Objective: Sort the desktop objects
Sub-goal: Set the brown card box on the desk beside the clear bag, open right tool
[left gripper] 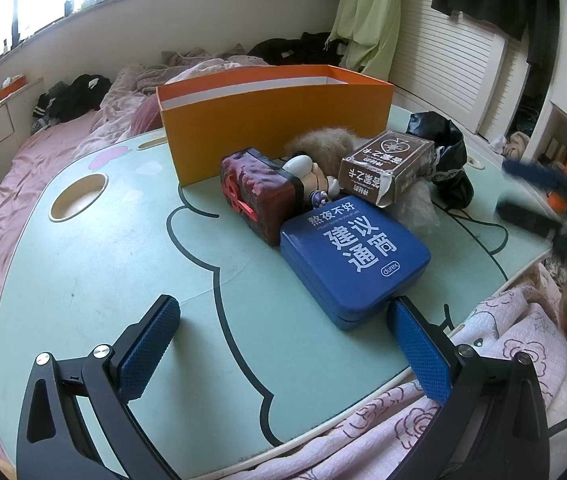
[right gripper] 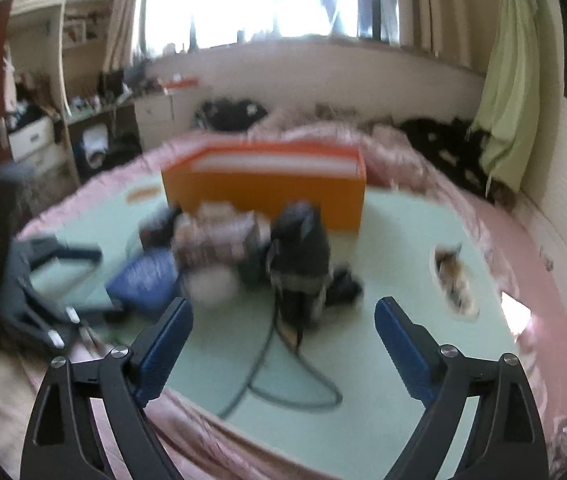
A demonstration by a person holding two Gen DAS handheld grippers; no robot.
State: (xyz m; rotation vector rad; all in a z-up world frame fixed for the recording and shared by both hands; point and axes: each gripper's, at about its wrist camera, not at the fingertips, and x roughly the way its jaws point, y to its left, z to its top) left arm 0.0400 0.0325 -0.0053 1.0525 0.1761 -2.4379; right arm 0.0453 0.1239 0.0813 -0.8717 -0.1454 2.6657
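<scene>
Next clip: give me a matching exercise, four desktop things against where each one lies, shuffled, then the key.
Things:
1. orange box
2. blue tin
3. brown card pack
4. black pouch

Places:
A. nearest the left gripper
B. at the far side of the green table, open on top
C. rightmost in the pile
D. propped on the pile, between figurine and pouch

Pairs: 1-B, 2-A, 3-D, 4-C
</scene>
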